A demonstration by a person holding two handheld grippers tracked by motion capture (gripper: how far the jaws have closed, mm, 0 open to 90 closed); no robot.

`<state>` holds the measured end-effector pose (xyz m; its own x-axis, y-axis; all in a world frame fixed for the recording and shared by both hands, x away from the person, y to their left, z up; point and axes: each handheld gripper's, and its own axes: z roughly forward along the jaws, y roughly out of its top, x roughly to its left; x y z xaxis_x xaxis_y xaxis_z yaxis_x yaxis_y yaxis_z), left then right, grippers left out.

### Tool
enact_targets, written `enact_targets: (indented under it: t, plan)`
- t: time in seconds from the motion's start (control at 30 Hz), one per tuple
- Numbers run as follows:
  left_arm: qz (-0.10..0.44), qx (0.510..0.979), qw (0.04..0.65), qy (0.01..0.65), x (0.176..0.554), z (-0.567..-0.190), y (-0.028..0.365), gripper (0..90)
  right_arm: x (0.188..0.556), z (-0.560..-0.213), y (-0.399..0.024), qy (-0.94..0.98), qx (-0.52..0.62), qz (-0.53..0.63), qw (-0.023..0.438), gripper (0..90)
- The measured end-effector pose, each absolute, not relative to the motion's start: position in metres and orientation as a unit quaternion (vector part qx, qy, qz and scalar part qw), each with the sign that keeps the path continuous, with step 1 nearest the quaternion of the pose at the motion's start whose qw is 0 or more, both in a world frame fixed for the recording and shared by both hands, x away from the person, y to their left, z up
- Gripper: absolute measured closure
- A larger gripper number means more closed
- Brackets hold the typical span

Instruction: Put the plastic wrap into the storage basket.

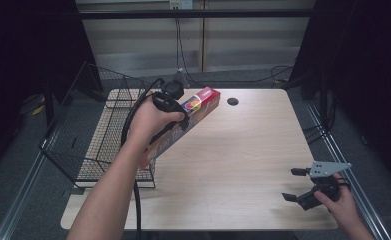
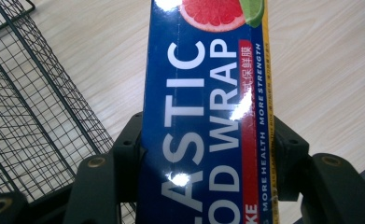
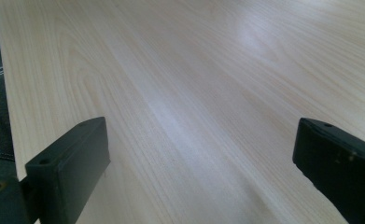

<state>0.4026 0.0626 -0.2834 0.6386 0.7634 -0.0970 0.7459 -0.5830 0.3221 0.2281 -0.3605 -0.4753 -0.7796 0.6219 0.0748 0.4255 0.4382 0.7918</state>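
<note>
A long blue box of plastic food wrap, with a red end and a fruit picture, is held up off the table at a slant. My left gripper is shut on its middle. In the left gripper view the box runs up between both black jaws, which press on its sides. My right gripper rests low near the table's front right corner, jaws wide apart. In the right gripper view there is bare wood between the jaws of the right gripper.
A black wire basket stands on the table's left side, right beside the held box. The pale wooden table has a round cable hole at the back. Cables trail over the floor behind.
</note>
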Motion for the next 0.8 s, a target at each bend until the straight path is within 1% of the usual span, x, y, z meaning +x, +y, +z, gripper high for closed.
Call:
enact_targets:
  t: [0.8]
  plan:
    - [0.034,0.872,0.165,0.460,0.407,-0.272,0.095,43.2,0.229,-0.476,-0.359,0.842,0.310,0.427,0.113,3.2]
